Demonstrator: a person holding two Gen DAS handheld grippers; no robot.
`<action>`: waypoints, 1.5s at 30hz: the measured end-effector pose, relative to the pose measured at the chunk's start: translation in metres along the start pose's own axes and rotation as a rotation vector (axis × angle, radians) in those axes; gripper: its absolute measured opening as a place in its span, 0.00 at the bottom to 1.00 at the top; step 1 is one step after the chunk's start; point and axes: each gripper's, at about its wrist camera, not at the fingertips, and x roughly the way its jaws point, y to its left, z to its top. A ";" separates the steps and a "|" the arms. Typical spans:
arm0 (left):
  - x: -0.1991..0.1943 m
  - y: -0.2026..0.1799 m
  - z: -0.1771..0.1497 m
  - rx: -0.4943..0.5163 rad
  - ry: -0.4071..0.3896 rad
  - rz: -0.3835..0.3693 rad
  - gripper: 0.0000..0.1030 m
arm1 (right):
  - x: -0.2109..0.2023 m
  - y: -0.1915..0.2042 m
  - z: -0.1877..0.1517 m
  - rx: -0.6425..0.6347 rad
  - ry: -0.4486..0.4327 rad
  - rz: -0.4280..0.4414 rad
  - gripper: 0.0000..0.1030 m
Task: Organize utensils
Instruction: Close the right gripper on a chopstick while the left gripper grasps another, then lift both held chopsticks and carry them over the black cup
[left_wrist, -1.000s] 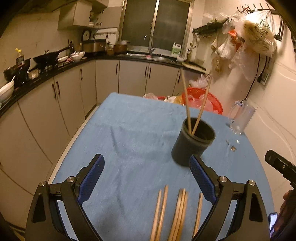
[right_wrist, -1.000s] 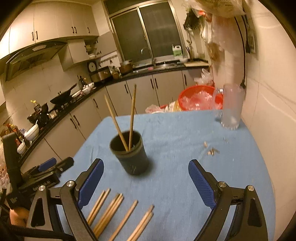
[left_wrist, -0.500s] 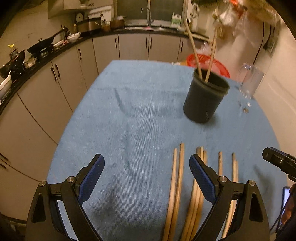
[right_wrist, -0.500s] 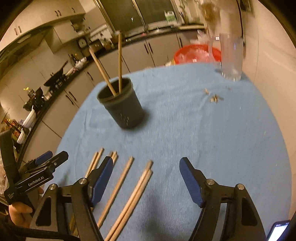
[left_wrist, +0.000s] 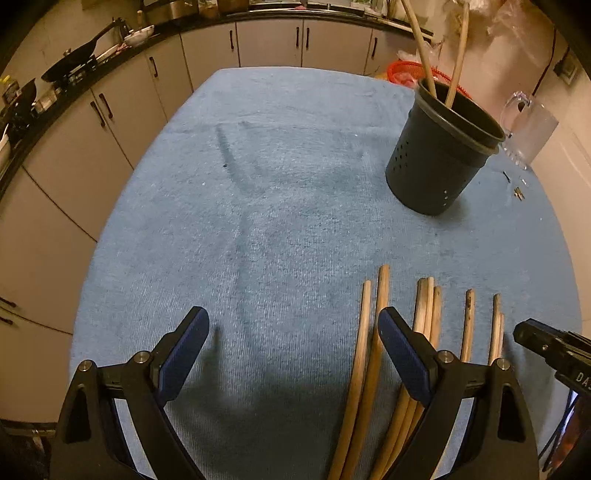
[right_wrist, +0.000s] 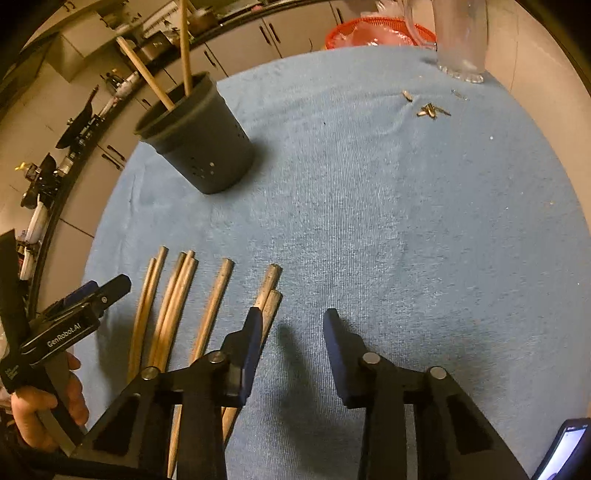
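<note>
Several wooden chopsticks (left_wrist: 373, 343) lie side by side on the blue cloth at the near edge; they also show in the right wrist view (right_wrist: 173, 306). A dark perforated holder (left_wrist: 441, 155) stands beyond them with two chopsticks upright in it; the right wrist view shows it at the left (right_wrist: 201, 142). My left gripper (left_wrist: 293, 350) is open and empty, low over the cloth, its right finger over the leftmost chopsticks. My right gripper (right_wrist: 291, 345) is partly open and empty, its left finger at the rightmost chopsticks.
A clear glass jug (left_wrist: 530, 129) stands at the table's far right, with small metal bits (right_wrist: 428, 110) on the cloth near it. A red basket (right_wrist: 373, 33) sits behind the table. Kitchen cabinets and a cluttered counter run along the left.
Both grippers have dropped down and tilted toward the chopsticks lying on the cloth. The right gripper's jaws have narrowed from wide open.
</note>
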 end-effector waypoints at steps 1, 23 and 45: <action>0.001 -0.001 0.001 0.004 0.002 0.000 0.89 | 0.003 0.001 0.001 -0.002 0.007 -0.005 0.30; 0.023 -0.014 0.021 0.043 0.094 0.007 0.68 | 0.027 0.040 0.015 -0.143 0.050 -0.180 0.09; 0.024 -0.020 0.034 0.114 0.111 0.000 0.17 | 0.019 0.024 0.017 -0.112 0.075 -0.122 0.09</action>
